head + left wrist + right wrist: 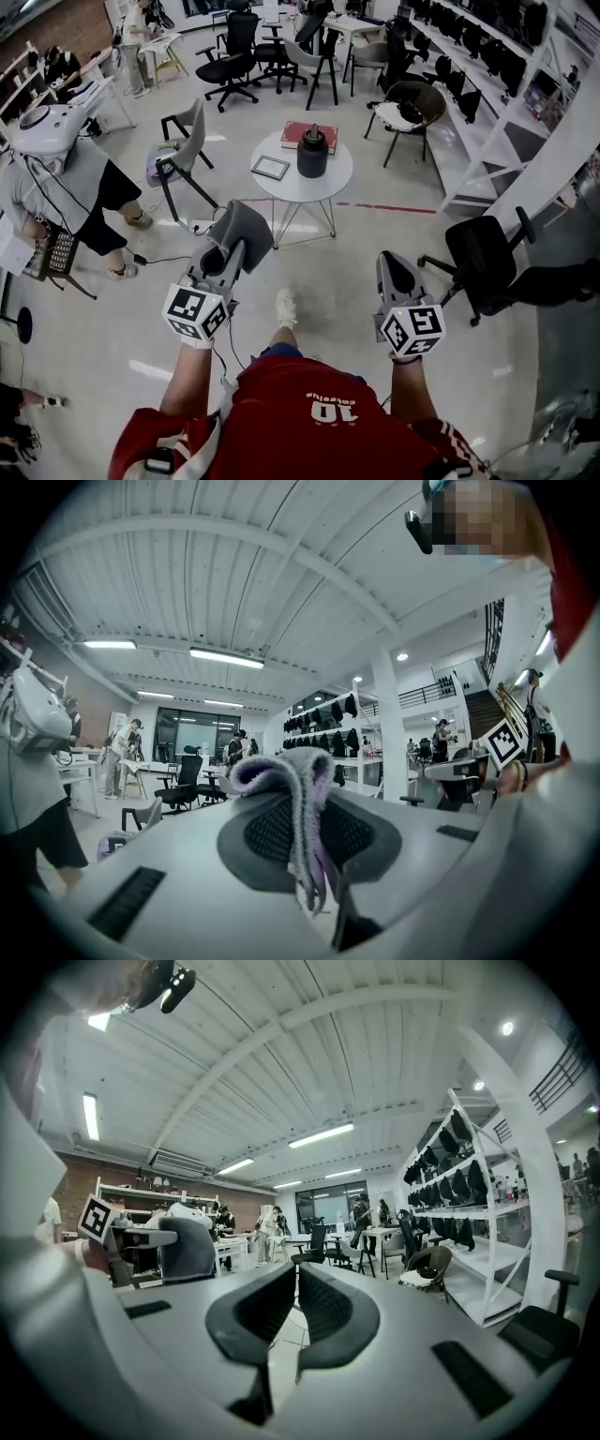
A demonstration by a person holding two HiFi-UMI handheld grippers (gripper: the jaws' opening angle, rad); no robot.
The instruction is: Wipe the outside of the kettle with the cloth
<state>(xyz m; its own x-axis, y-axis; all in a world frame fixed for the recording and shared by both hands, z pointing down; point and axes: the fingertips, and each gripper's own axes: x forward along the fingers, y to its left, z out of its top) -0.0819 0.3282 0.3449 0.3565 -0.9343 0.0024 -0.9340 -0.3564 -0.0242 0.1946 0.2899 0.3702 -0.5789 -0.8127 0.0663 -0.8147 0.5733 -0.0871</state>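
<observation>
- Grey cloth [242,228] pinched in left hand-held gripper [235,249], carried ready for wiping.
- Right hand-held gripper [390,262] pressed together, empty, likely free to steady.
- Kettle [312,152] well ahead of both, on tabletop [328,187], not yet within reach.

The round white bench [323,186] carried a black kettle [312,156] at its middle, a flat red box [291,135] at the far edge and a framed plate [270,167] near the left edge.

Kettle [312,150] on table [334,180], frame [270,167] left.
</observation>
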